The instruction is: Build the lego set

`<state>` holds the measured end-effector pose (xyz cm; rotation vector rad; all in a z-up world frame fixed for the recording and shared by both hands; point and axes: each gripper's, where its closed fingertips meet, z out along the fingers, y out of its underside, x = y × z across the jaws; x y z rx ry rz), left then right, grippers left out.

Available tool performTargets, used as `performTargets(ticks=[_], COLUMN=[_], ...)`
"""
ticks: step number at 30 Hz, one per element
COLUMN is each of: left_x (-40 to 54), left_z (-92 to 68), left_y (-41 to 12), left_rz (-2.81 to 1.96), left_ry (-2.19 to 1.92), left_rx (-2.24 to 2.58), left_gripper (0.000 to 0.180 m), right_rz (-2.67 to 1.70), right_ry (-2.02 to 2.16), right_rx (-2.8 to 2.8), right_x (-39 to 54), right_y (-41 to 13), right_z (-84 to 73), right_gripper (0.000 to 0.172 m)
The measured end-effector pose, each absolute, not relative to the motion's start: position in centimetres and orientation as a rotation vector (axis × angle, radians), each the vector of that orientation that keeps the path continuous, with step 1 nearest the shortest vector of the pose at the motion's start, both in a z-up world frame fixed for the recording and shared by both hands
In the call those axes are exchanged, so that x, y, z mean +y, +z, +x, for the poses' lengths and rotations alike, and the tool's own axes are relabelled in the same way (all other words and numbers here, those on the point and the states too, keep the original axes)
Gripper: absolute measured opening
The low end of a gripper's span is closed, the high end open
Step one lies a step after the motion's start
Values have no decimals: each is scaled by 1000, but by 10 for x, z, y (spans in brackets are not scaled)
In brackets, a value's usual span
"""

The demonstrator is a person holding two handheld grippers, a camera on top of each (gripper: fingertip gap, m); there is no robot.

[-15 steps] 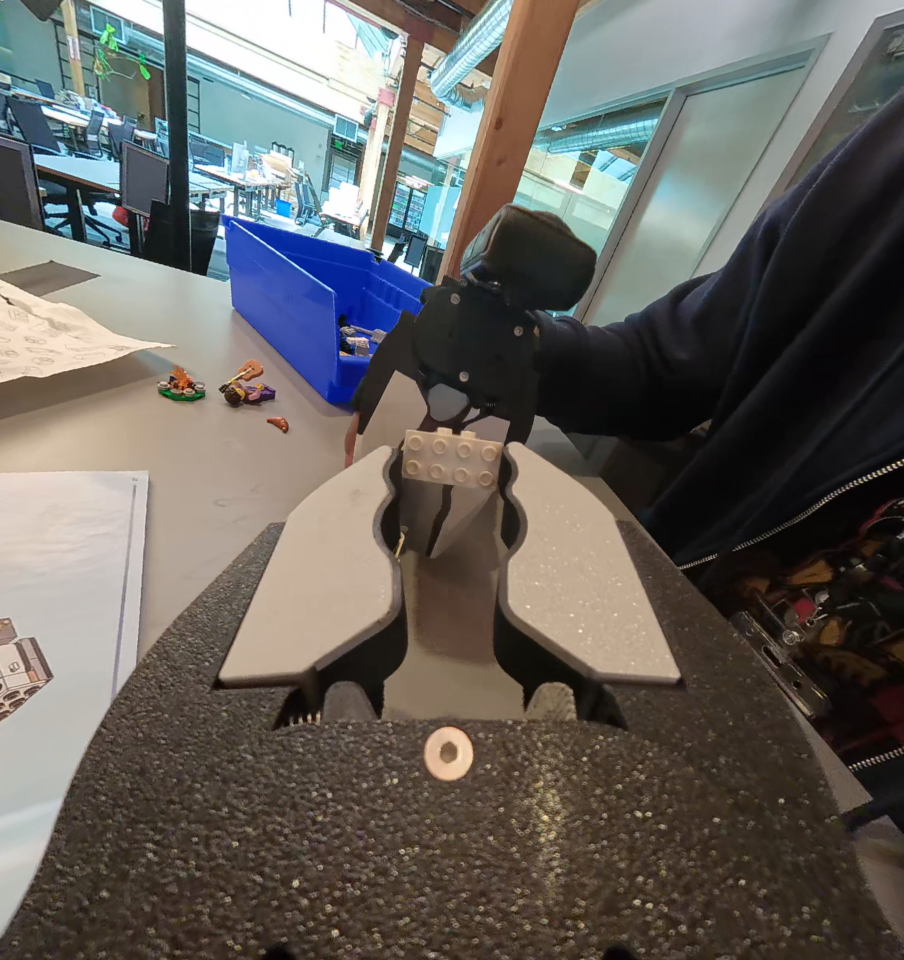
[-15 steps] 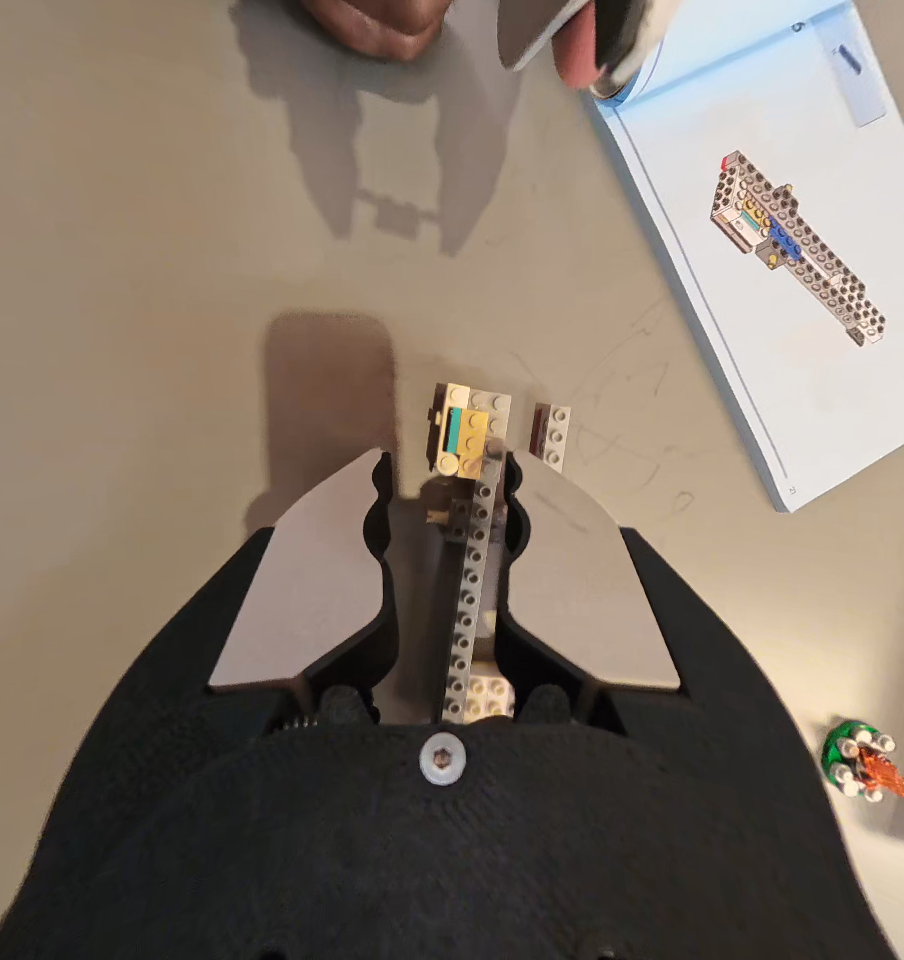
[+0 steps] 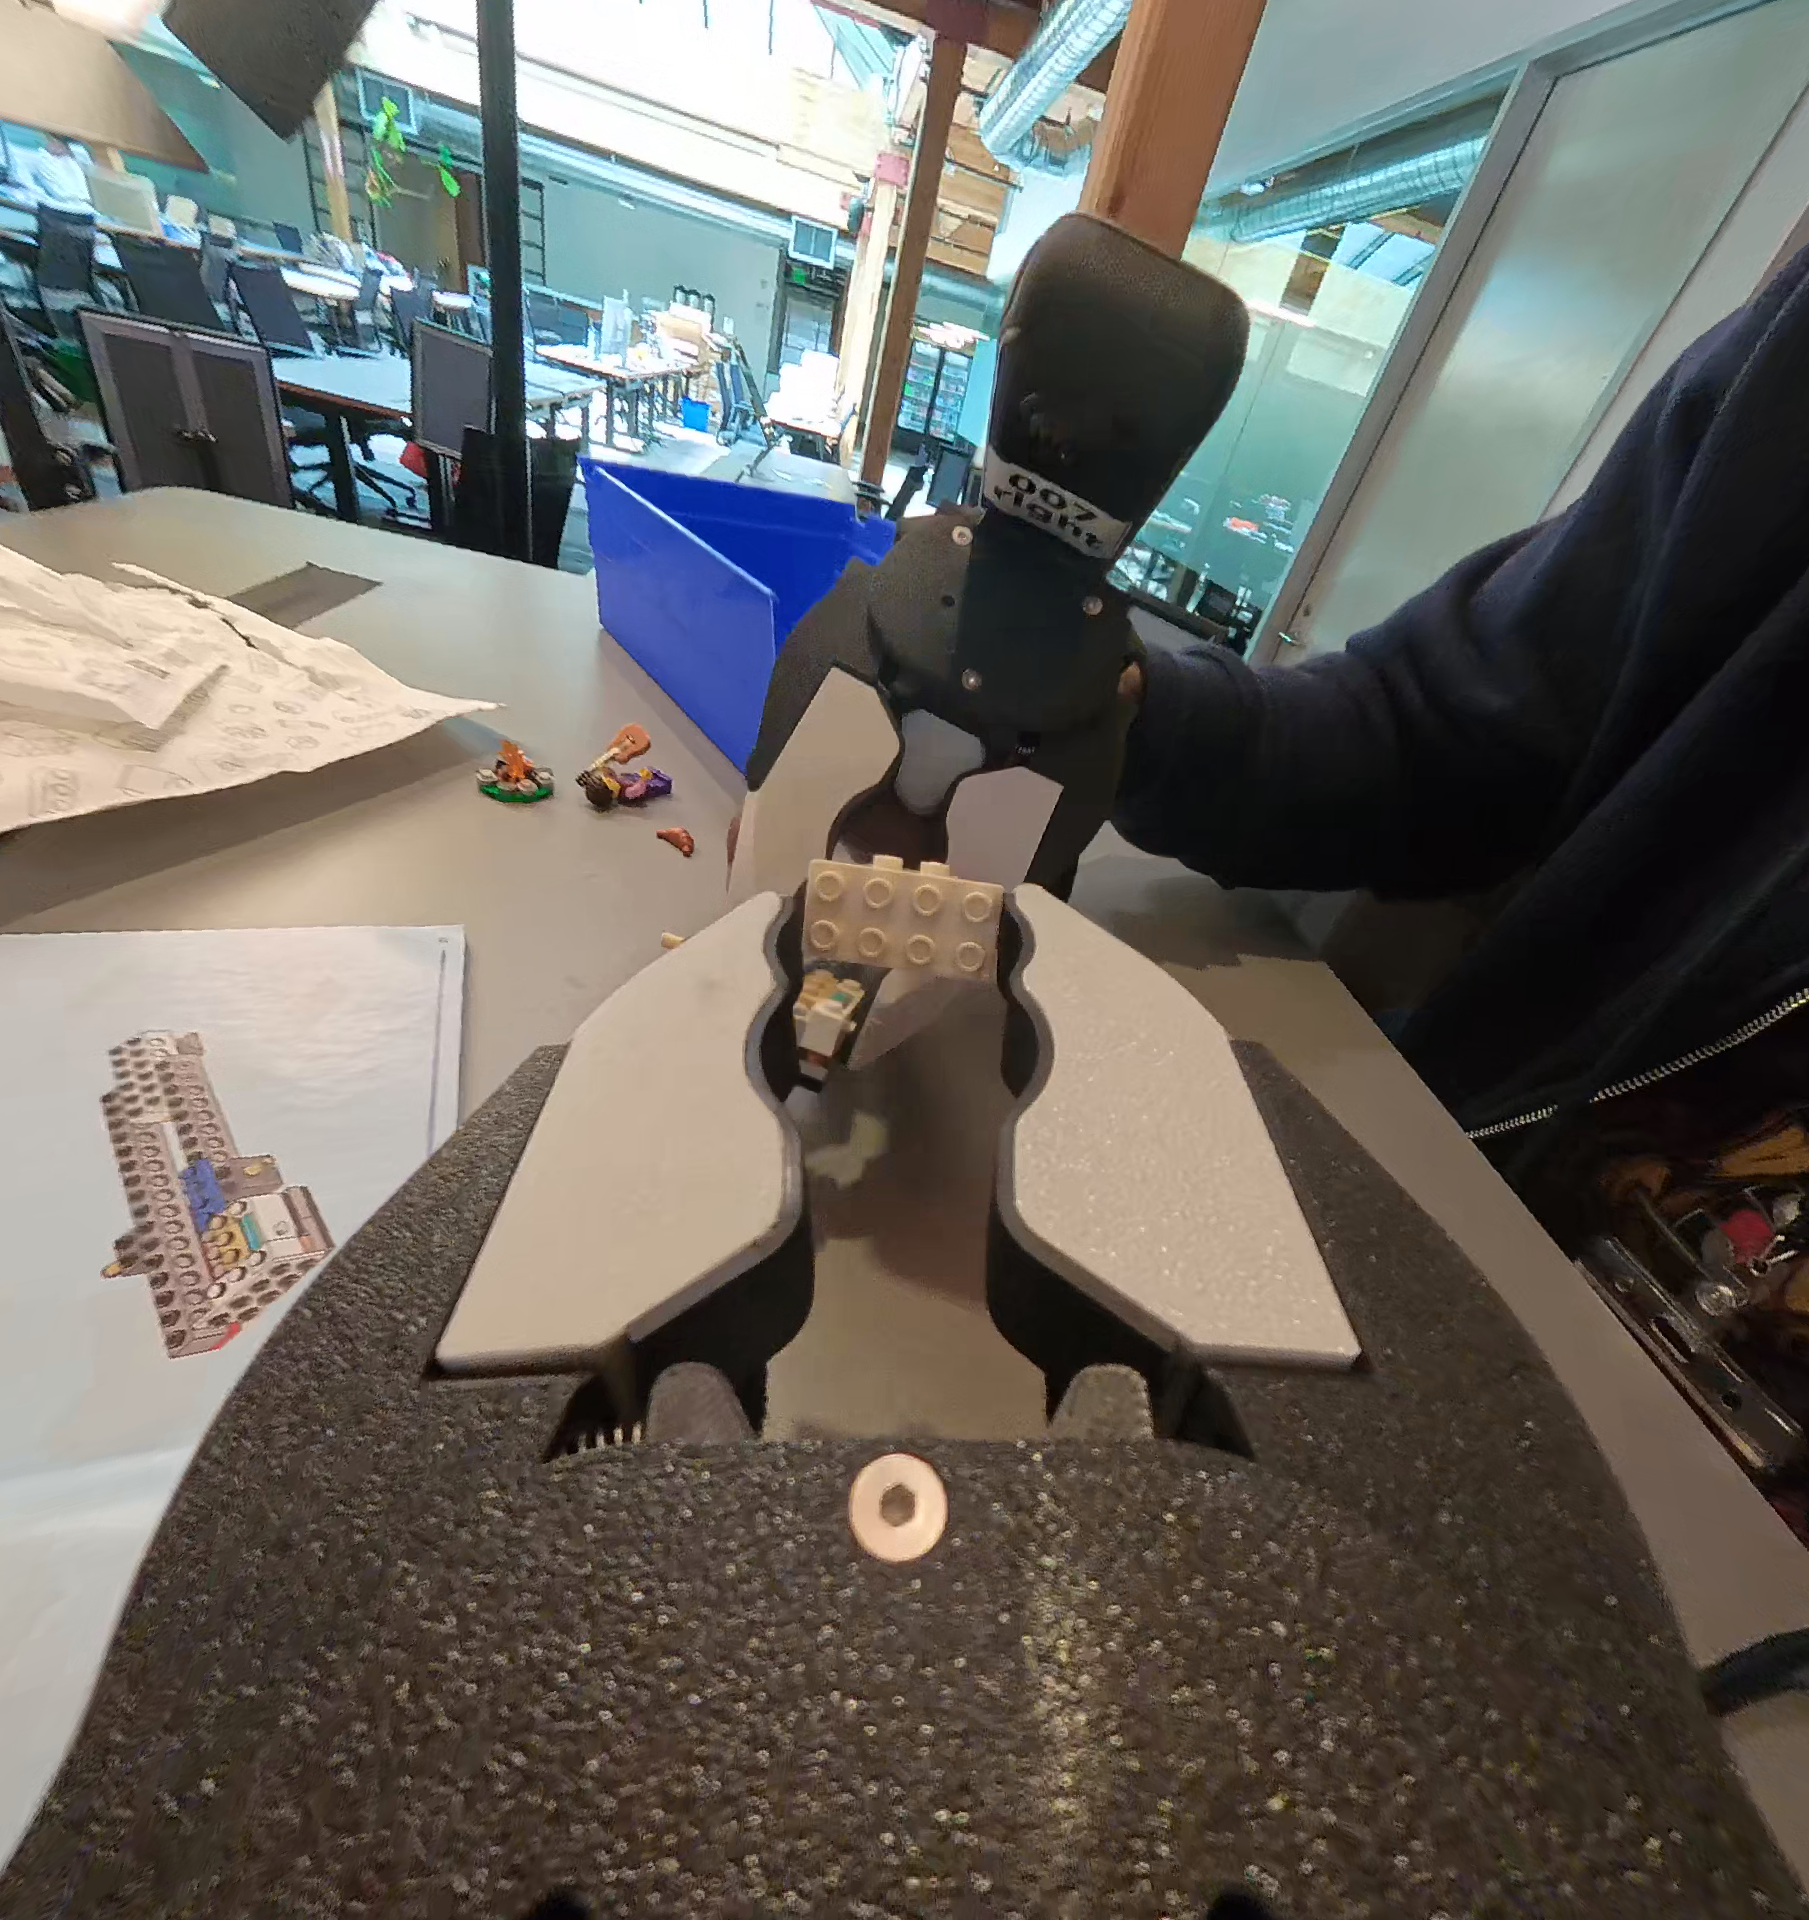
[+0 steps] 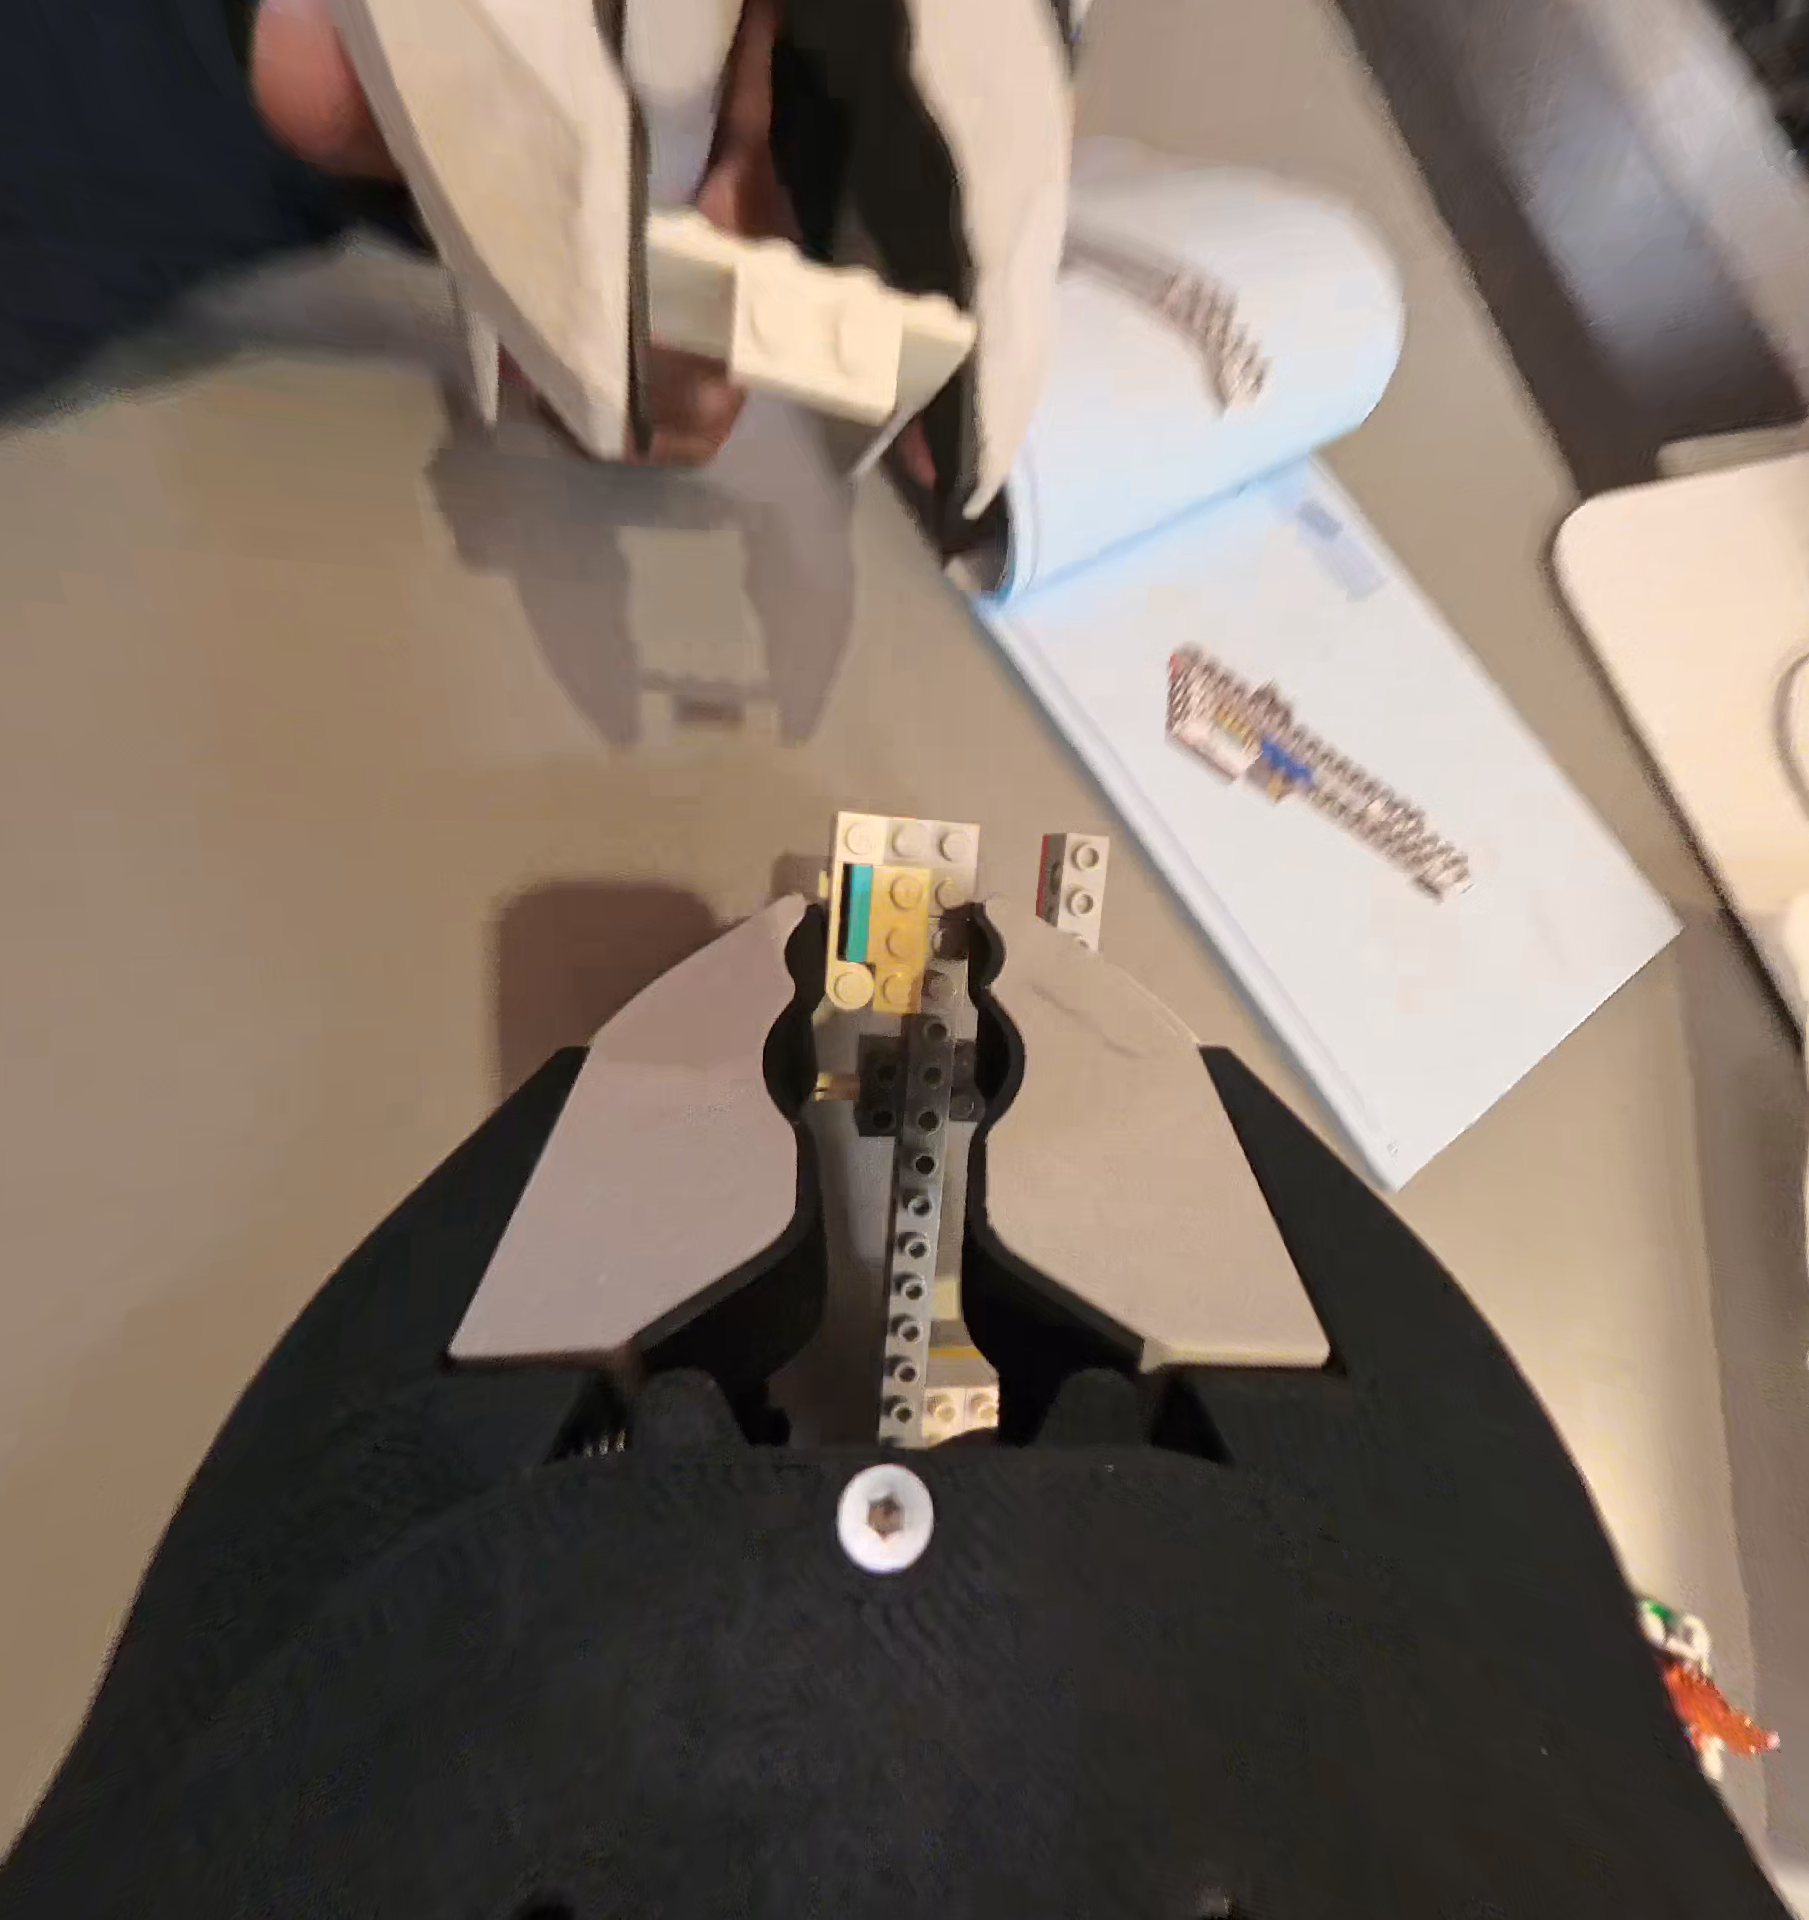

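My left gripper (image 3: 905,935) pinches a cream studded plate (image 3: 905,920) by its short ends, studs facing me, held at twelve o'clock. My right gripper (image 4: 895,914) has narrowed around the long grey brick model (image 4: 915,1226) on the table (image 4: 256,831); contact I cannot tell. A small grey brick (image 4: 1076,883) sits at one o'clock, the booklet (image 4: 1347,831) beyond.

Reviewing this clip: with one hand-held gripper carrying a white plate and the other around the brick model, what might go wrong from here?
1. The white 2x4 plate sits tilted at the left hand-held gripper fingertips and might slip free.
2. The right hand-held gripper straddles the long grey brick model; squeezing may twist it apart.
3. The small grey brick beside the right fingertip could get knocked away.
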<state>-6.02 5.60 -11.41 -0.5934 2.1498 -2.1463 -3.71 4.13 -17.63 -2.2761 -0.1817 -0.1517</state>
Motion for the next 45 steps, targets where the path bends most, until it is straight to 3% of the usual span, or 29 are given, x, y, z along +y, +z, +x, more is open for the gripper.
performTargets(ticks=[9, 17, 23, 35, 45], left_x=[86, 139, 180, 205, 126], left_z=[-59, -62, -40, -28, -52], left_y=[-85, -62, -21, -30, -54], left_rz=[-581, -626, -672, -783, -613], left_ry=[-2148, -1868, -1642, -1556, -1542], left_rx=[1963, 1991, 1926, 1917, 2323], left_gripper=[36, 36, 36, 36, 36], right_rz=[-1931, -1592, -1533, -1513, -1483], right_ry=[-138, -63, -103, -147, -201], right_rx=[-206, -147, -153, -131, -37], right_x=[83, 111, 114, 119, 110], right_y=[-115, -72, -88, -96, -98], right_z=[-43, -35, -45, -50, -54], right_gripper=[26, 26, 26, 26, 26])
